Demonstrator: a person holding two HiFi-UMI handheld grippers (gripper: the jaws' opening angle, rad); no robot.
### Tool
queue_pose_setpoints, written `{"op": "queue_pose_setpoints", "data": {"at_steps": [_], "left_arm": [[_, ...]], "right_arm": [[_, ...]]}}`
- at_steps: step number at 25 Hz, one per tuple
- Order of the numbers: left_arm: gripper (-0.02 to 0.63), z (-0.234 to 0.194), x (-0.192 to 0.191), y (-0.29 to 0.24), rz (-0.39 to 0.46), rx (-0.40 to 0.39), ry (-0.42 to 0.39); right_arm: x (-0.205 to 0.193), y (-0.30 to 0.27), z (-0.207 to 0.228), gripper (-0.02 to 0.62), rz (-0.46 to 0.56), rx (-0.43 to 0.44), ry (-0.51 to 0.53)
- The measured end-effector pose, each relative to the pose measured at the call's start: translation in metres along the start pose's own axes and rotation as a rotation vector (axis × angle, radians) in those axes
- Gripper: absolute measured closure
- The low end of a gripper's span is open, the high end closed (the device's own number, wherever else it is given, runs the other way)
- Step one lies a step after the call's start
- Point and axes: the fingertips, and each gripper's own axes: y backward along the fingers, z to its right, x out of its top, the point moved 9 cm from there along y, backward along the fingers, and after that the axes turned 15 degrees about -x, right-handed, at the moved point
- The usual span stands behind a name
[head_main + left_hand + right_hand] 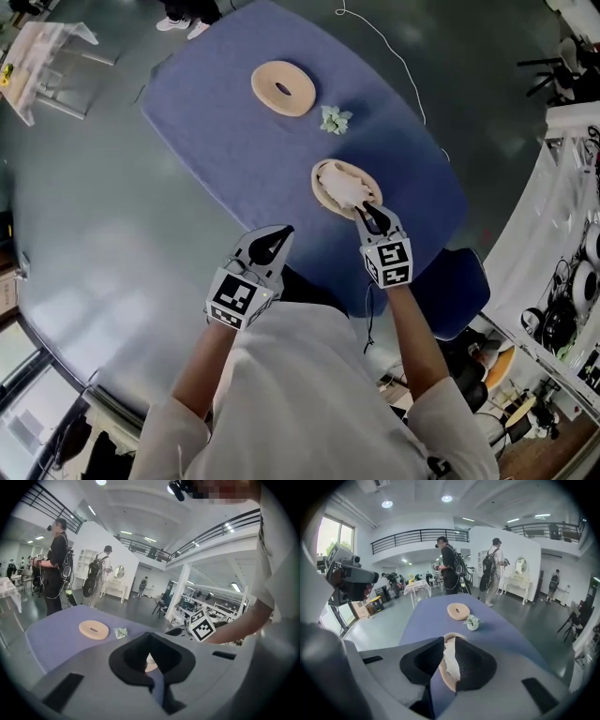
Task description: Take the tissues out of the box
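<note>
A round beige tissue box (322,197) sits on the blue table (216,112), with a white tissue (345,187) standing up out of it. My right gripper (372,216) is at the box's near edge, shut on that tissue. In the right gripper view the tissue (451,660) runs up between the black jaws of the right gripper (449,640), with the box's rim (443,678) just behind it. My left gripper (278,233) hovers at the table's near edge, left of the box, shut with nothing held; in its own view the left gripper (150,637) points toward the box.
A second beige ring-shaped disc (283,88) lies farther back on the table, and a small green crumpled thing (336,119) sits between it and the box. A thin white cable (398,56) trails off the table's far right. People stand on the grey floor beyond.
</note>
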Motion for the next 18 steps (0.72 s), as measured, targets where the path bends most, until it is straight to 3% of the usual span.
{"op": "queue_pose_setpoints", "data": {"at_steps": [9,18], "left_arm": [[0.598,-0.018,-0.028,-0.017,-0.007,0.057,0.100],[0.598,-0.031,-0.042,-0.020,-0.018,0.103,0.143]], "right_arm": [[-0.034,-0.083,0.002,0.492,-0.127,0.092,0.106],[-0.049,-0.131,-0.009,0.425,-0.249,0.180,0.314]]}}
